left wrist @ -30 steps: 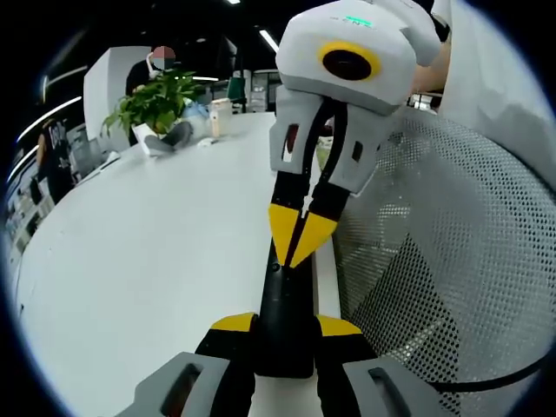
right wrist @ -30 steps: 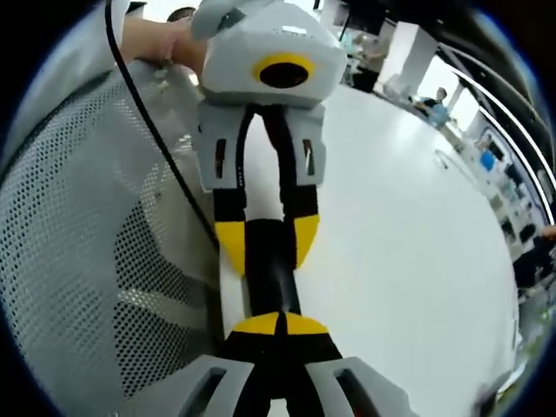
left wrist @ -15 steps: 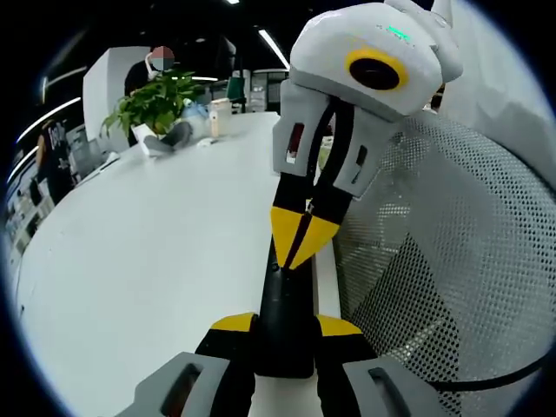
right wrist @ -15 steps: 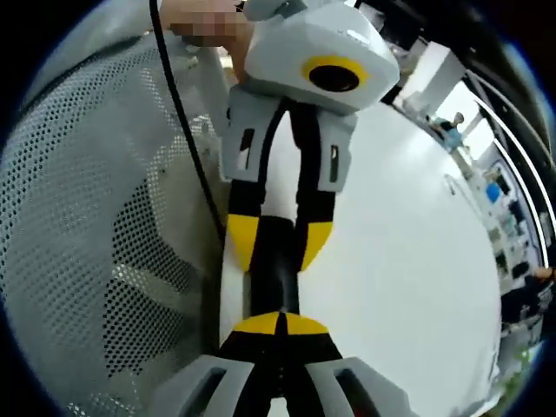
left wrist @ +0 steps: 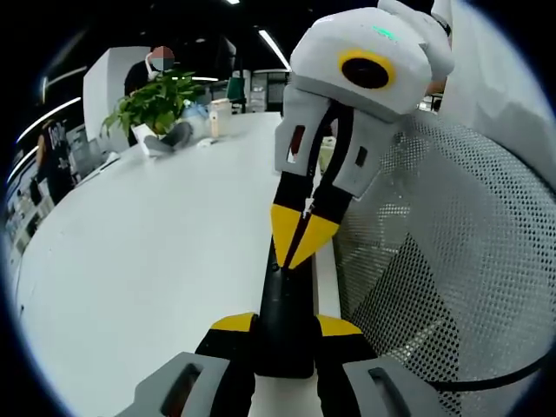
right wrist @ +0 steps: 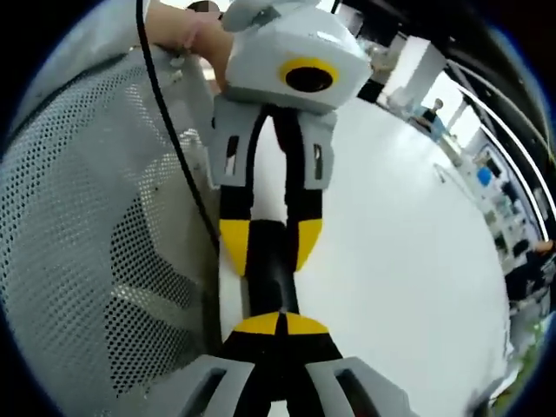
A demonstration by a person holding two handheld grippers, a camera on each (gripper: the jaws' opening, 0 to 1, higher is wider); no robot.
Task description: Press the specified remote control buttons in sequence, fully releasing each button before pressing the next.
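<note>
My left claw (left wrist: 285,326) clamps the black remote (left wrist: 284,321) at the white worktop (left wrist: 148,261) edge. My right claw (left wrist: 300,243), tips pinched together, rests on its top. Press straight down, lift fully clear. Left gripper view adds a plant (left wrist: 156,102). Right gripper view: left claw (right wrist: 269,245) straddling remote (right wrist: 271,287).

Left gripper (left wrist: 284,323) rises from the bottom centre of the left gripper view, yellow tips clamped either side of the black remote (left wrist: 285,321). Right gripper (left wrist: 295,243) comes down from the upper right, jaws closed to a point, tips on the remote's far end. In the right gripper view, a hand (right wrist: 187,39) grips the left gripper's body at upper left.
</note>
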